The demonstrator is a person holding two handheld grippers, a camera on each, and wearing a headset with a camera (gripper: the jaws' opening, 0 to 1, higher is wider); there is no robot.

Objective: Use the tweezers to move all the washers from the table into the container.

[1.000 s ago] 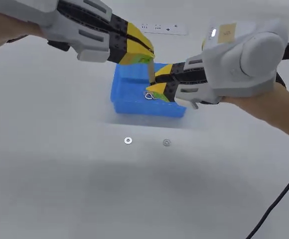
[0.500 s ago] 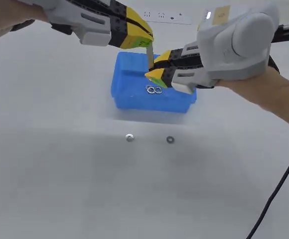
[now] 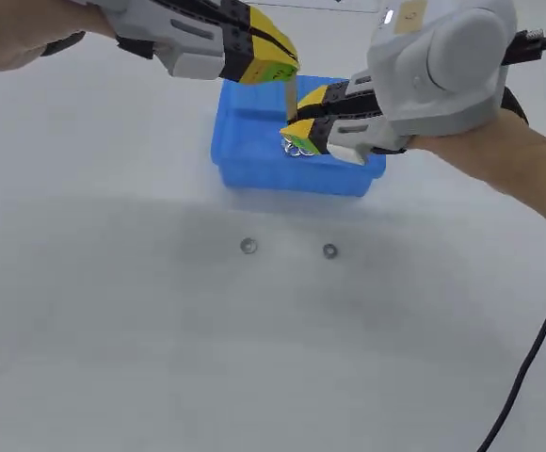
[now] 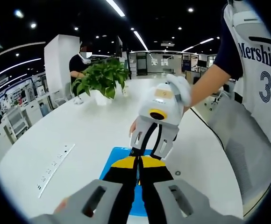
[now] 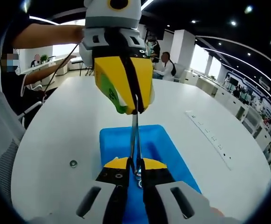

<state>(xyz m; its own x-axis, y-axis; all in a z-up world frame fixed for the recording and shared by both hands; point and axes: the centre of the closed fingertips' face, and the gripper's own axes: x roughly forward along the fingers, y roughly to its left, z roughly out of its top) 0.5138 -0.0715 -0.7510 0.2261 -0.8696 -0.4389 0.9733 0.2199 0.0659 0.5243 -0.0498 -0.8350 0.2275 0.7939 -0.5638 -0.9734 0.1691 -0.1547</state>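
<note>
Blue container; silver washers

Tweezers upright over blue container w/ washers inside; 2 loose washers near it, apart.

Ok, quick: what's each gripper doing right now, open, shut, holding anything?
Left gripper: jaws shut on the upper end of the thin metal tweezers.
Right gripper: jaws shut on the tweezers' lower part, over the blue plastic container.
</note>
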